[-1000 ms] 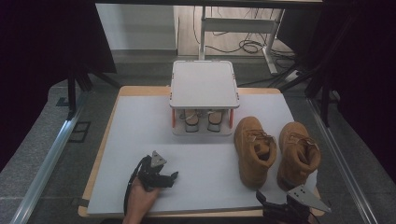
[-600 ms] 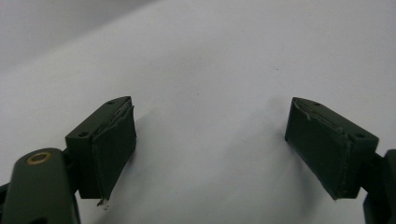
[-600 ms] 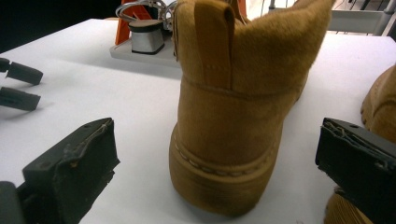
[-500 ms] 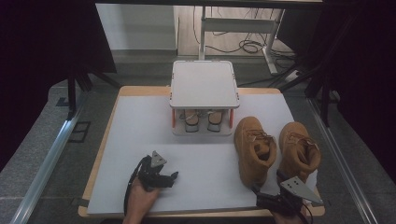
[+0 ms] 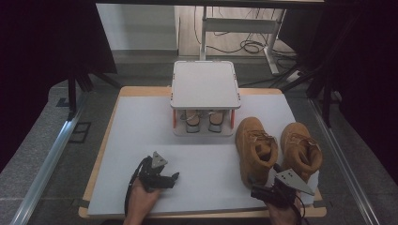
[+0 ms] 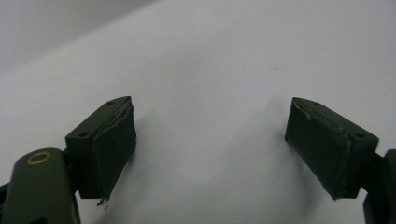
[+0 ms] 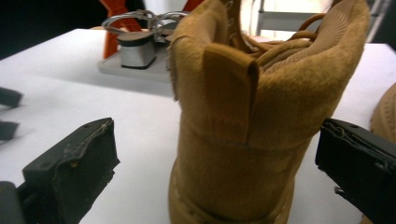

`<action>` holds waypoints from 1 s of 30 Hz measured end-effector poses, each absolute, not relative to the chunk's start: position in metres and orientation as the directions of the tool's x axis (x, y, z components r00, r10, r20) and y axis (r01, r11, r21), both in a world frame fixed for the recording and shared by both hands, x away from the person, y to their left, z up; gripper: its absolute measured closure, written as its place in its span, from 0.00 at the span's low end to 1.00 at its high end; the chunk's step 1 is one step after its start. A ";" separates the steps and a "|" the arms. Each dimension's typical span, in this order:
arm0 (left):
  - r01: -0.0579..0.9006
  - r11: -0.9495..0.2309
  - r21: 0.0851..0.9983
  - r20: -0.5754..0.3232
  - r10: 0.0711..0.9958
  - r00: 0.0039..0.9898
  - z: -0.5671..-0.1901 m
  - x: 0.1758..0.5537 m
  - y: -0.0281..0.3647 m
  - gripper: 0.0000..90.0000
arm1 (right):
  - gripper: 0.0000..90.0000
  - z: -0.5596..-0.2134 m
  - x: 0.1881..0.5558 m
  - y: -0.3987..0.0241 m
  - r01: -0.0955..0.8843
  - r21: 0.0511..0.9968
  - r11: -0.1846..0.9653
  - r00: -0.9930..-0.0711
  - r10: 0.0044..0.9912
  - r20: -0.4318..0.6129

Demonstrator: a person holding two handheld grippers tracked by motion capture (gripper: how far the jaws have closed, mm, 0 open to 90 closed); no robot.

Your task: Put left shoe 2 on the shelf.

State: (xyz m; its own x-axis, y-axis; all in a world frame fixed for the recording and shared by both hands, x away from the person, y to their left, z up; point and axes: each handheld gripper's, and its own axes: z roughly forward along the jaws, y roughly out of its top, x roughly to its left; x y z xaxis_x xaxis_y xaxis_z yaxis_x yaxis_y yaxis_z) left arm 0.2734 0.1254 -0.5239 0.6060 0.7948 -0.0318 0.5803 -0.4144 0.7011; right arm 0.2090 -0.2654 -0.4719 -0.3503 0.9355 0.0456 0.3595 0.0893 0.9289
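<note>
At the lower right of the high view, the right gripper (image 5: pixel 263 191) has its jaws spread apart, straddling the heel of the left boot (image 5: pixel 256 149), whose long axis runs up the frame. The left gripper (image 5: pixel 170 178), also apart, rests lower left on the tabletop (image 5: pixel 141 126), farther away.

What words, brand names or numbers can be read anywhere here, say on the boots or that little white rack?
None can be read.
Tan boots: no legible brand or label; the heel tab is plain.
White rack: top blank.
Right gripper and left gripper: no markings on the black jaws.
</note>
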 end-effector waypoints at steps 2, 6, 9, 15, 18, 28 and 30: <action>0.580 -0.414 0.701 -0.032 0.795 0.606 -0.524 0.273 0.125 0.18 | 0.00 -0.472 0.211 -0.265 0.358 0.930 0.086 -0.339 0.940 0.044; 0.580 -0.415 0.701 -0.032 0.795 0.606 -0.524 0.273 0.125 0.18 | 0.00 -0.473 0.215 -0.264 0.358 0.930 0.082 -0.317 0.948 0.038; 0.580 -0.415 0.701 -0.031 0.795 0.606 -0.524 0.273 0.125 0.18 | 0.00 -0.474 0.219 -0.264 0.355 0.931 0.079 -0.303 0.952 0.034; 0.580 -0.415 0.701 -0.031 0.795 0.606 -0.524 0.273 0.125 0.18 | 0.00 -0.475 0.227 -0.261 0.344 0.937 0.059 -0.264 0.964 0.036; 0.580 -0.415 0.701 -0.031 0.795 0.606 -0.524 0.273 0.125 0.18 | 0.00 -0.475 0.232 -0.258 0.337 0.940 0.057 -0.244 0.969 0.029; 0.579 -0.415 0.702 -0.030 0.795 0.606 -0.524 0.273 0.125 0.18 | 0.00 -0.478 0.248 -0.253 0.332 0.943 0.024 -0.197 0.979 0.044; 0.579 -0.415 0.702 -0.030 0.795 0.606 -0.524 0.273 0.125 0.18 | 0.00 -0.479 0.251 -0.252 0.327 0.945 0.008 -0.187 0.981 0.056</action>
State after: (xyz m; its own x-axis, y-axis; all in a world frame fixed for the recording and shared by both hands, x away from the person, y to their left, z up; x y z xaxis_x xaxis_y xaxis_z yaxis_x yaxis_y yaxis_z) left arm 0.2732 0.1253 -0.5239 0.6061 0.7948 -0.0298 0.5788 -0.4151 0.7019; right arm 0.2512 -0.2522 -0.4792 -0.1873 0.9807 0.0563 0.3267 0.0082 0.9451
